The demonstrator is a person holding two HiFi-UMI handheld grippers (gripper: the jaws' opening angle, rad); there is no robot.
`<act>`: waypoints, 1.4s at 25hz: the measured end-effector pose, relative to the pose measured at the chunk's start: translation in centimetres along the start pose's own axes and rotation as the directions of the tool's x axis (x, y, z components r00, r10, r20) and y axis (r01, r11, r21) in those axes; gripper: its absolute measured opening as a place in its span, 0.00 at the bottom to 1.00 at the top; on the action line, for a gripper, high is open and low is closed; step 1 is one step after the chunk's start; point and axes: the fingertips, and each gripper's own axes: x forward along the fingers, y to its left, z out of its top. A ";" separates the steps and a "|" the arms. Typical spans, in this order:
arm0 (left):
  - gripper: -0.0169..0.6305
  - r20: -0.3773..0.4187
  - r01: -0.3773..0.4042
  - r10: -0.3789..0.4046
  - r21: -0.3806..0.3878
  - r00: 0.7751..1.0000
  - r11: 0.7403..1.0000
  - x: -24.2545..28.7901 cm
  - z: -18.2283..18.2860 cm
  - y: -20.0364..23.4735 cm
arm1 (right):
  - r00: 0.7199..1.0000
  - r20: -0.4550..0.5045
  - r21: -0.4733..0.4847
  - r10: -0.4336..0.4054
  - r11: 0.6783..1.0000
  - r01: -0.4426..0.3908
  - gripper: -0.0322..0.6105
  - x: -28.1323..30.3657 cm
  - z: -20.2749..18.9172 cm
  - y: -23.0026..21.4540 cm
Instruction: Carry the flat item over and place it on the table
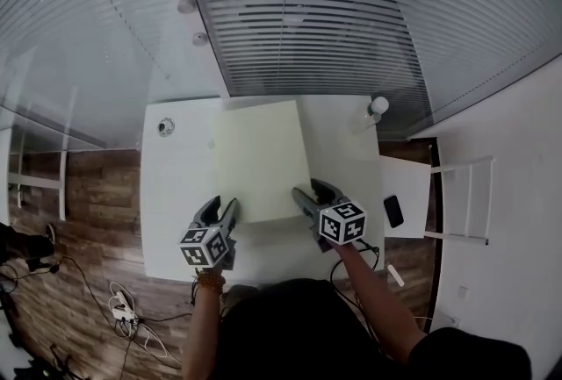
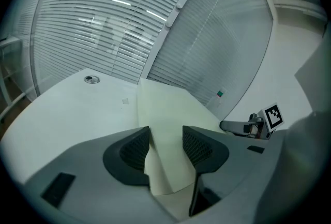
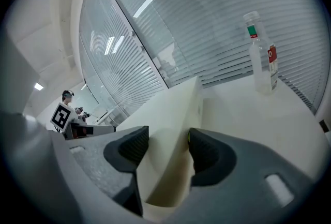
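Our left gripper (image 1: 222,207) and right gripper (image 1: 309,190) each pinch the near edge of the flat board (image 1: 262,161), held over the middle of the table (image 1: 171,194). We should lower both corners evenly, keeping clear of the bottle (image 1: 377,109) at the table's far corner.

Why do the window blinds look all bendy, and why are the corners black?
Left gripper view: the wide lens curves the blinds and blackens the corners. Right gripper view: same bending, same dark rim. Head view: blinds bow too, no black corners.
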 end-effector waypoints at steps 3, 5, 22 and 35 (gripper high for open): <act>0.34 -0.014 0.003 -0.004 -0.011 1.000 1.000 0.1 -0.5 0.1 | 1.000 -0.008 0.000 -0.005 1.000 0.005 0.43 0.1 -0.4 -0.1; 0.34 -0.020 0.003 -0.004 -0.015 1.000 1.000 0.2 -0.9 0.2 | 1.000 -0.006 -0.004 -0.020 1.000 0.020 0.43 0.1 -0.6 -0.3; 0.34 -0.100 -0.008 0.012 0.039 0.995 0.999 0.9 -3.5 0.9 | 0.992 -0.106 -0.051 -0.070 0.997 0.065 0.43 0.9 -3.3 -1.3; 0.34 -0.084 -0.014 0.022 0.089 0.996 0.996 -0.4 -3.6 0.9 | 0.988 -0.082 -0.189 -0.129 0.976 0.111 0.43 -0.3 -2.0 -0.9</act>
